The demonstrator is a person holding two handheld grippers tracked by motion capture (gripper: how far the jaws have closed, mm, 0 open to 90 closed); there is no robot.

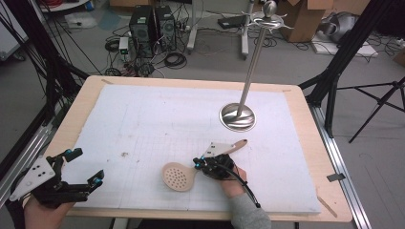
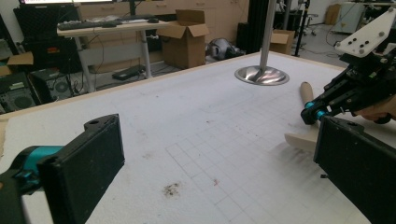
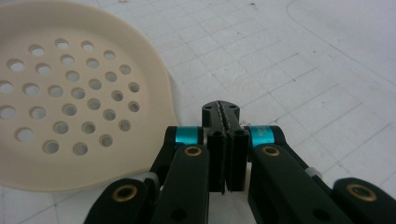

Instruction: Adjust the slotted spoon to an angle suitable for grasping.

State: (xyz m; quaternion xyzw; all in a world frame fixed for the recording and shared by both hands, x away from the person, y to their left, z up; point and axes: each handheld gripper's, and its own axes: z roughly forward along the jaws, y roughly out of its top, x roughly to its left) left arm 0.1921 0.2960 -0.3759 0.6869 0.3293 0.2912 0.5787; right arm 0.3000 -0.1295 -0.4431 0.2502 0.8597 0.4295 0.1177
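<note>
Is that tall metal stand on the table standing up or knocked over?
Upright. The metal stand rests on its round base, its pole rising straight to the hooks on top. It stands apart from the slotted spoon.

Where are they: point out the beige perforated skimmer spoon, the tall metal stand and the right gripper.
beige perforated skimmer spoon (image 1: 178, 177), high view, holed bowl.
tall metal stand (image 1: 237, 117), high view, round base.
right gripper (image 3: 226, 112), right gripper view, closed jaw tips.
</note>
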